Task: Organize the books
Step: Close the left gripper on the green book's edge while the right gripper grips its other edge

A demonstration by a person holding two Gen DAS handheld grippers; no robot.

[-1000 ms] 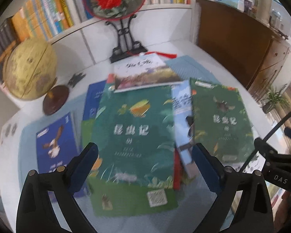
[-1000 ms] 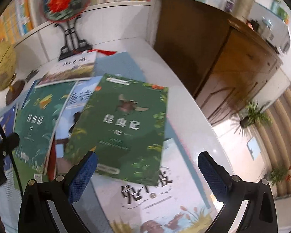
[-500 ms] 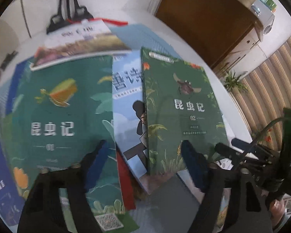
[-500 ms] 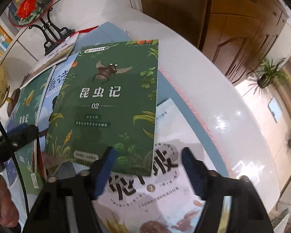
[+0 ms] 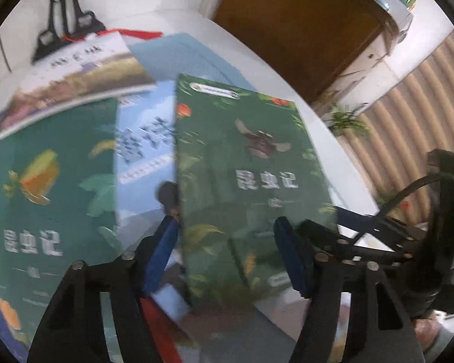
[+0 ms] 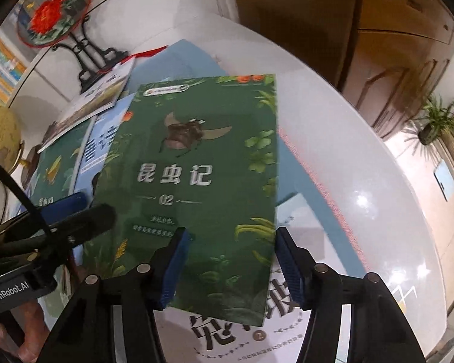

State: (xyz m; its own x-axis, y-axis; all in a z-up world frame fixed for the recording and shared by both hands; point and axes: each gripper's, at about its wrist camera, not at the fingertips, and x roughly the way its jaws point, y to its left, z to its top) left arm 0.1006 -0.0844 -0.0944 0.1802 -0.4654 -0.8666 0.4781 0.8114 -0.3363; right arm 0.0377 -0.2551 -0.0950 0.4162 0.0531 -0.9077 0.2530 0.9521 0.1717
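Observation:
Several books lie overlapped on a white table (image 6: pixel 363 157). A dark green book with a beetle, marked 02 (image 6: pixel 202 181), lies on top; it also shows in the left wrist view (image 5: pixel 251 181). My right gripper (image 6: pixel 230 260) is half open, its blue pads either side of that book's near right part. My left gripper (image 5: pixel 227 254) is half open over the book's near left edge. Left of it lie a light blue book (image 5: pixel 145 163) and a second green book with a butterfly (image 5: pixel 45 181). A white book with large black characters (image 6: pixel 242 332) lies under the 02 book.
A fan on a black stand (image 6: pixel 54 15) and a globe (image 6: pixel 1 139) stand at the back left. A white book with a landscape cover (image 5: pixel 75 84) lies by the stand. A brown wooden cabinet (image 6: pixel 317 24) stands beyond the table. A blue mat (image 5: pixel 190 57) lies under the books.
Both grippers have moved down and closer to the green 02 book. Their jaws have narrowed from wide open to half open around its near edge.

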